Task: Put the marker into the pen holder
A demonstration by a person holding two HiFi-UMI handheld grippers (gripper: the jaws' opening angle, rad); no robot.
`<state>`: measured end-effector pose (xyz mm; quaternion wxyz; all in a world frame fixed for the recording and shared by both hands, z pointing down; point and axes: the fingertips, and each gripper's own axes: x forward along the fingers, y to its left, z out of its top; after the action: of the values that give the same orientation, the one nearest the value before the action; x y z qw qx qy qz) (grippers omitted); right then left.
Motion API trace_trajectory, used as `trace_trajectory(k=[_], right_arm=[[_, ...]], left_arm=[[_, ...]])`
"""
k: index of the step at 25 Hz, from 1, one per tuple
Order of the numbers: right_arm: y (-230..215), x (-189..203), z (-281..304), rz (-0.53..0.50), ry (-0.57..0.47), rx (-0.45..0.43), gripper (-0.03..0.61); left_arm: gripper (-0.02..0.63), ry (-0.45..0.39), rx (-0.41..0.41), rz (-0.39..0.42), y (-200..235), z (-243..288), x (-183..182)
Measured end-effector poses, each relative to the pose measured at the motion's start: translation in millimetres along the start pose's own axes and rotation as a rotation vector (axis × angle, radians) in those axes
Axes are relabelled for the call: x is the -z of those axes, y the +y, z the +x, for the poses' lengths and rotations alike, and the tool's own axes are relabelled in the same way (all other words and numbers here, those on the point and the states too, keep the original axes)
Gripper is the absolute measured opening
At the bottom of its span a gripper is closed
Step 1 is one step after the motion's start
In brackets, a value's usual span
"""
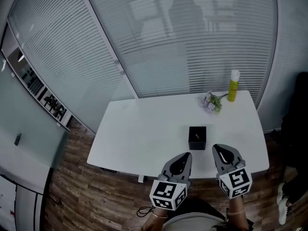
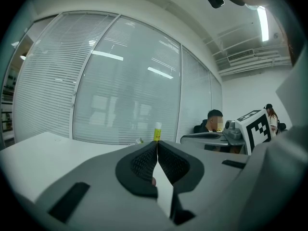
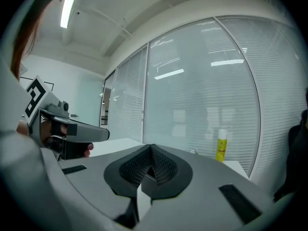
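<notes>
The black square pen holder (image 1: pixel 197 137) stands on the white table (image 1: pixel 144 134), near its front middle. A thin pale streak shows in its opening; I cannot tell whether that is the marker, and no marker lies loose anywhere in view. My left gripper (image 1: pixel 185 154) hovers over the table's front edge, just short of the holder, shut and empty; its jaws (image 2: pixel 157 144) meet tip to tip. Beside it, to the holder's right, my right gripper (image 1: pixel 219 147) is shut too, with nothing between its pads (image 3: pixel 151 148).
A yellow bottle (image 1: pixel 233 85) (image 2: pixel 157 132) (image 3: pixel 221 146) and a small bunch of flowers (image 1: pixel 211 101) stand at the table's far right. Glass walls with blinds rise behind the table. A seated person (image 2: pixel 215 121) is beyond it. The floor is wood.
</notes>
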<state>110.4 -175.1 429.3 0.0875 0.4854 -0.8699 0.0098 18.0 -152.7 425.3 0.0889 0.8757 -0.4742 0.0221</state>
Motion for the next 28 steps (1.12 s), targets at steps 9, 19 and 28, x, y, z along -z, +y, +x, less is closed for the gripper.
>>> trace_trajectory(k=[9, 19, 28], right_arm=[[16, -7, 4, 0.009, 0.011, 0.07, 0.028], [38, -16, 4, -0.007, 0.049, 0.108, 0.028], [46, -20, 0, -0.042, 0.071, 0.139, 0.028]], left_arm=[[0.021, 0.007, 0.044, -0.014, 18, -12, -2], [0.021, 0.012, 0.09, -0.009, 33, -29, -3], [0.021, 0.003, 0.093, -0.018, 48, -35, 1]])
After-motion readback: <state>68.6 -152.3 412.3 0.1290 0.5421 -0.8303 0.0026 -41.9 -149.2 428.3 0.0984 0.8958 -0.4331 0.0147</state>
